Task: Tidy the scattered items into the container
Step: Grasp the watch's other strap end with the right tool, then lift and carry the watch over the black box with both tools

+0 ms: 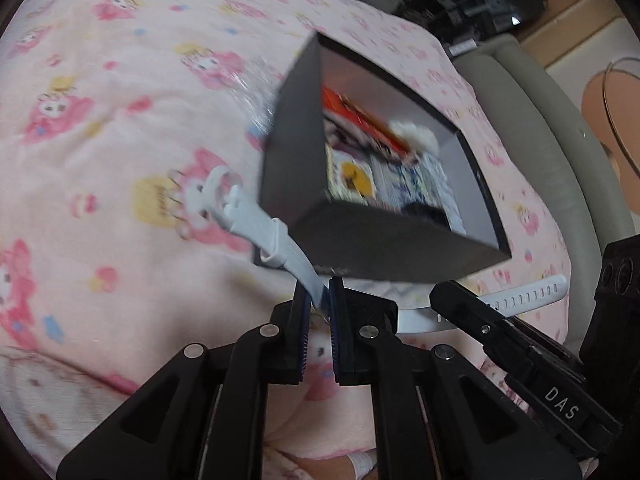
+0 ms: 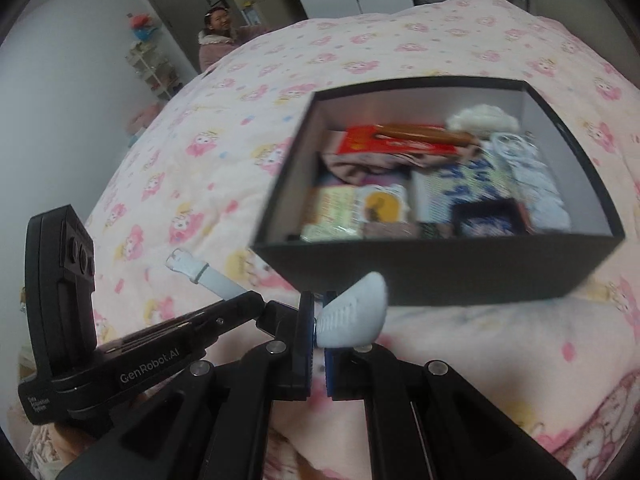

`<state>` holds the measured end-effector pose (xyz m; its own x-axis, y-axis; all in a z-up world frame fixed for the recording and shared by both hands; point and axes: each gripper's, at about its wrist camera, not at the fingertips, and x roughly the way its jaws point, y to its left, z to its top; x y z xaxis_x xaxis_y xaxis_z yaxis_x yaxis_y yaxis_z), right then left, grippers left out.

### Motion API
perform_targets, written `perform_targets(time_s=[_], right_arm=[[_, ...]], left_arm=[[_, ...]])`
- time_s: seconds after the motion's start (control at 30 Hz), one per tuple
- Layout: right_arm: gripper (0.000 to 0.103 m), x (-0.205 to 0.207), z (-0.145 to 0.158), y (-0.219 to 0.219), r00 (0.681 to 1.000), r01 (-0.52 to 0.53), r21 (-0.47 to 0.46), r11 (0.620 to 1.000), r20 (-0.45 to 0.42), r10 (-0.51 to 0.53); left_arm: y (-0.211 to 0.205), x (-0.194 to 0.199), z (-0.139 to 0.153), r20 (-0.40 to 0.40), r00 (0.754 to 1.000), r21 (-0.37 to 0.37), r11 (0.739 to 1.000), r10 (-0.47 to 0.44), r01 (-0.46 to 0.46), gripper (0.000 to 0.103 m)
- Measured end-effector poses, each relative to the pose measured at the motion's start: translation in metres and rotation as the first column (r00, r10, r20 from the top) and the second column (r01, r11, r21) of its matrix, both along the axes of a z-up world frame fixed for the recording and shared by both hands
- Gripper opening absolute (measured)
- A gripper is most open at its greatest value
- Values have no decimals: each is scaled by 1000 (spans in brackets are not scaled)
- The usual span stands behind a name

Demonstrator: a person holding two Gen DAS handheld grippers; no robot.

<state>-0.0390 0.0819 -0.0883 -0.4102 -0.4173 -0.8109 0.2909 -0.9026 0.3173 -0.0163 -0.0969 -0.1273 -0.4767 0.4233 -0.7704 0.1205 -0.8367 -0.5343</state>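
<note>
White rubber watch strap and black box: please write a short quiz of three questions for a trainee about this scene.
1. True or false: the white rubber watch strap already lies inside the black cardboard box.
2. Which grippers are shut on the strap? A) only the left gripper B) only the right gripper C) both
3. Fill in: the box stands on a pink ____ with cartoon figures.

Key
1. False: it is held outside the box, in front of the near wall.
2. C: one grips the buckle half, the other the holed half.
3. Blanket.
</note>
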Motion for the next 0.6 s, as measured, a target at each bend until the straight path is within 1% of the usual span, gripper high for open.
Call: perform_targets(time_s=[0.03, 0.07, 0.1, 0.13, 0.2, 0.27, 0.33, 0.4, 0.47, 0.5, 0.6], right_arm=[[3, 0, -5, 8, 1000, 11, 4, 1000, 8, -11], [3, -1, -13, 16, 1000, 22, 7, 1000, 23, -22], [3, -2, -19, 21, 999, 27, 4, 1000, 38, -27], [3, -3, -27, 28, 998, 30, -1, 1000, 58, -30], [3, -3, -41, 35, 995, 39, 22, 999, 88, -41], [3, -2, -54, 40, 990, 42, 47, 998, 130, -47], [4, -2, -61, 48, 985, 57, 25, 998, 161, -60], [5, -3, -63, 54, 983, 68, 11, 998, 172, -69], [8, -4, -62, 59, 983, 81, 9, 997, 164, -81], [10, -5, -61, 61, 983, 92, 13, 996, 159, -93], [11, -6, -60, 70, 980, 127, 6, 992, 152, -127]], left_arm=[[7, -2, -10, 14, 1000, 0, 1000, -13, 13, 6], [12, -4, -19, 43, 999, -5, 1000, -13, 13, 10], [18, -6, -28, 80, 997, -18, 1000, -12, 13, 10], [23, -7, -31, 89, 996, -39, 999, -16, 19, 10], [26, -6, -26, 67, 998, -85, 996, -9, 15, 10], [24, -5, -25, 58, 998, -74, 997, 4, 0, 12], [21, -5, -29, 81, 996, -68, 998, 23, -17, 16], [20, -5, -31, 97, 995, -70, 997, 35, -28, 21], [17, -4, -30, 92, 994, -72, 996, 59, -53, 26], [12, -4, -31, 88, 993, -63, 995, 76, -71, 27], [1, -4, -38, 101, 989, 18, 994, 106, -108, 28]])
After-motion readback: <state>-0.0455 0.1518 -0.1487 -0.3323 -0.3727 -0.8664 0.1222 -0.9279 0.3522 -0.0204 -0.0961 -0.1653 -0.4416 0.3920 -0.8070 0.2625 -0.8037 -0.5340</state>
